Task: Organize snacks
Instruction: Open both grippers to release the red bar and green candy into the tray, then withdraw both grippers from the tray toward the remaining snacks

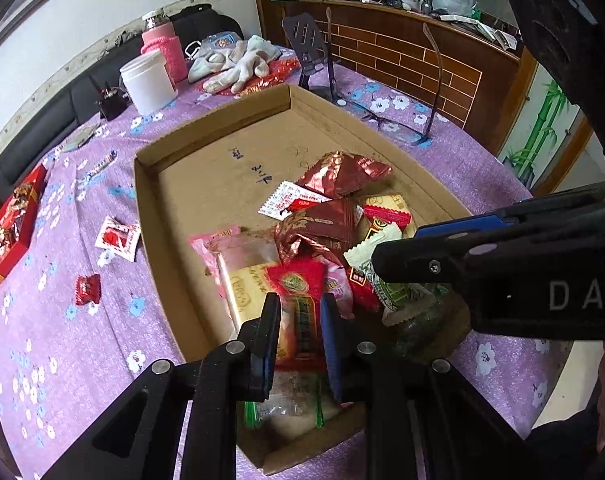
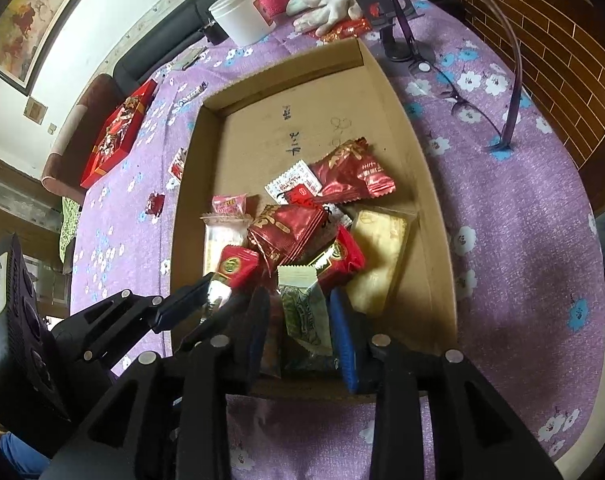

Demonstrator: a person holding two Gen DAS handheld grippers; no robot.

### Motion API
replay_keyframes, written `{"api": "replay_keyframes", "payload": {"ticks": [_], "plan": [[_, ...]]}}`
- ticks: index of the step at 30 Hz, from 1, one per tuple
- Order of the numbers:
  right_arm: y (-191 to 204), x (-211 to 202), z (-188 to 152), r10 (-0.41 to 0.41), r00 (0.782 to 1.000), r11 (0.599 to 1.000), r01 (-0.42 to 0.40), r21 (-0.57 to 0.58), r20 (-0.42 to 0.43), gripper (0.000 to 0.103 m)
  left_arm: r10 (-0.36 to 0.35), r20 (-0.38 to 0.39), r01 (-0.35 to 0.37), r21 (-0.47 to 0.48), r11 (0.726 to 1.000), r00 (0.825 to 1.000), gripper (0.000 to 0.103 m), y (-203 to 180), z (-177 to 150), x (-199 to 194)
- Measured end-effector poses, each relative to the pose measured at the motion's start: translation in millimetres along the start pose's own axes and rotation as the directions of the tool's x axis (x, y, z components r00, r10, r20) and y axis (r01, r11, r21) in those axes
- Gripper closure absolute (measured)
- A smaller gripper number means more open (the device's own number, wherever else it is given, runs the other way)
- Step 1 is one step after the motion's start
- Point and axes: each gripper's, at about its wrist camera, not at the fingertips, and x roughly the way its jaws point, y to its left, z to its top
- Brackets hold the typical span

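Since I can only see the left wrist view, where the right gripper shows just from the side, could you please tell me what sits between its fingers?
Observer: In the right wrist view, a green-and-white packet stands between the fingers of the right gripper.
Operator: Is it gripped?
Observer: It looks loose: a gap shows beside its left edge.
Operator: And how does my left gripper's hold look from there?
Observer: The left gripper pinches the shiny end of a red packet, low over the near part of the cardboard box.
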Motion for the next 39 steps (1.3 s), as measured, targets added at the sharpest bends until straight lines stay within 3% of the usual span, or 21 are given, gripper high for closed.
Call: {"api": "replay_keyframes", "payload": {"ticks": [5, 23, 39], "plan": [[-2, -6, -1, -0.007, 1.000, 1.000, 0.007, 0.009, 0.015, 0.073, 0.028, 0.027, -0.028, 0.008, 1.000, 0.999, 0.071, -1, 1, -6], [10, -16, -6, -0.008, 0.999, 1.000, 0.008, 0.001, 0.041, 0.073, 0.098, 0.099, -0.101, 0.026, 0.995, 0.990, 0.071, 3, -5, -32], [44, -8, -4, -0.011, 0.999, 0.999, 0.013, -0.052, 0.039, 0.073, 0.145, 0.122, -0.141, -0.039, 0.989, 0.982, 0.071, 33, -19, -49]]}}
